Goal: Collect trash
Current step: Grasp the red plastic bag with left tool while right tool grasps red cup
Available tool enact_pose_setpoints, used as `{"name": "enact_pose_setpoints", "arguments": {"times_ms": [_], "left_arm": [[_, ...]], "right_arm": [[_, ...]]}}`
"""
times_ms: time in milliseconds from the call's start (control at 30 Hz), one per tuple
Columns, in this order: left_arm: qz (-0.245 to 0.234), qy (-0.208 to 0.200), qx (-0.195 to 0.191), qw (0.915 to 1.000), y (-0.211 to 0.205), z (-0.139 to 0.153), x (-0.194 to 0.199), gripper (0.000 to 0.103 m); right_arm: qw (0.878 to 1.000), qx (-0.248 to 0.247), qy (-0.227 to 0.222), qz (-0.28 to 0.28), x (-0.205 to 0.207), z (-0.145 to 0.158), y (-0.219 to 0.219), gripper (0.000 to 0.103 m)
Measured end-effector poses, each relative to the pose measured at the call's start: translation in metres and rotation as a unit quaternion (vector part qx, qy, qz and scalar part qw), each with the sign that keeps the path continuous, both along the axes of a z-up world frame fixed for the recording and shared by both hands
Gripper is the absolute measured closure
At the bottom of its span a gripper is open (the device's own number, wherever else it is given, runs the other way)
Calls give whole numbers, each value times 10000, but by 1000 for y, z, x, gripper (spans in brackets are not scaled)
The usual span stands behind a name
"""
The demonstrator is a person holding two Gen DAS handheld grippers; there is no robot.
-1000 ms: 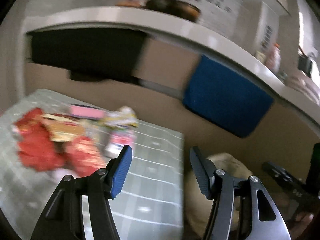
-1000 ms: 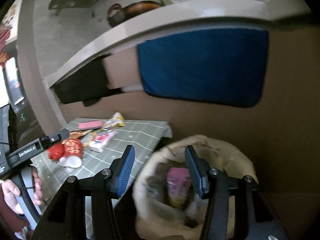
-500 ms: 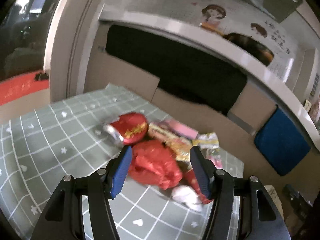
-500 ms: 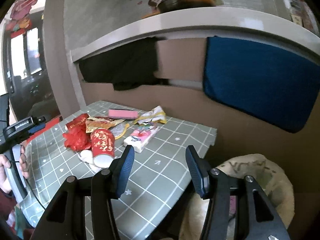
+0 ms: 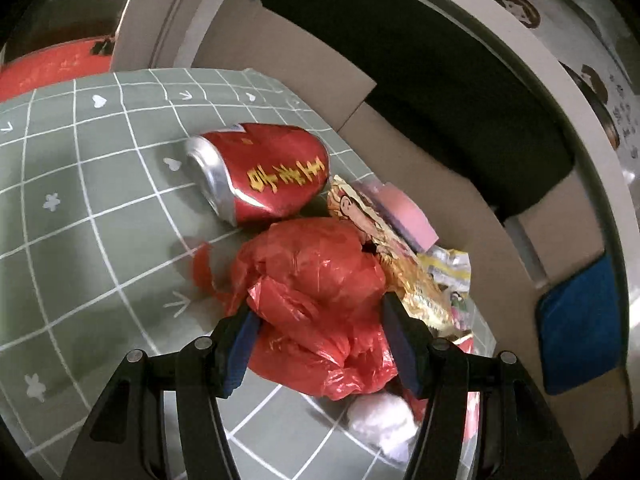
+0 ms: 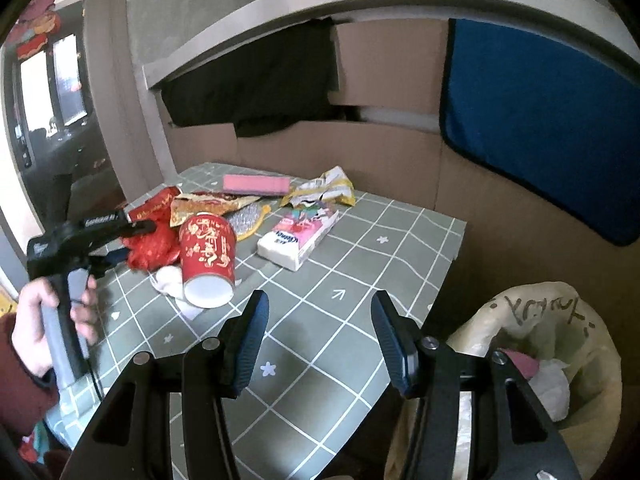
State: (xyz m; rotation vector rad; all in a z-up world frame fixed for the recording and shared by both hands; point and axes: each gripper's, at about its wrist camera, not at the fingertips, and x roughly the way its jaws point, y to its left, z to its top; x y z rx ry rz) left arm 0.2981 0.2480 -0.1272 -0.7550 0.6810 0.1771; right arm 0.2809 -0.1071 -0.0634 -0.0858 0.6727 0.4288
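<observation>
Since a second ago the left gripper (image 5: 318,338) has swung from the bench edge down onto the trash pile, and in the left wrist view its spread jaws now flank a crumpled red plastic bag (image 5: 320,304) without clearly squeezing it, a red can (image 5: 264,172) lying on its side just beyond on the green checked bench (image 5: 80,208). From the right wrist view, the right gripper (image 6: 316,330) hangs unclenched and empty over the bench's near part, the red paper cup (image 6: 208,256), tissue pack (image 6: 298,234) and wrappers (image 6: 320,190) farther off, and a cream sack (image 6: 560,320) with trash beside the bench at right.
</observation>
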Motion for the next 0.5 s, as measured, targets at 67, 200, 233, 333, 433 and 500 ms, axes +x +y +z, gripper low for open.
{"name": "enact_pose_setpoints", "arguments": {"times_ms": [67, 200, 233, 333, 433, 500], "left_arm": [[-77, 41, 29, 10000, -1, 2, 2, 47], [-350, 4, 368, 9987, -4, 14, -8, 63], [-409, -7, 455, 9981, -5, 17, -12, 64], [-653, -98, 629, 9958, -7, 27, -30, 71], [-783, -194, 846, 9931, -7, 39, -54, 71], [-832, -249, 979, 9914, -8, 43, -64, 76]], "right_arm": [[9998, 90, 123, 111, 5, -2, 4, 51], [9982, 250, 289, 457, 12, -2, 24, 51], [9979, 223, 283, 533, 13, -2, 31, 51], [9965, 143, 296, 775, 18, -3, 55, 51], [9936, 126, 398, 1052, 24, -7, 79, 51], [9918, 20, 410, 1207, 28, -10, 96, 51]]}}
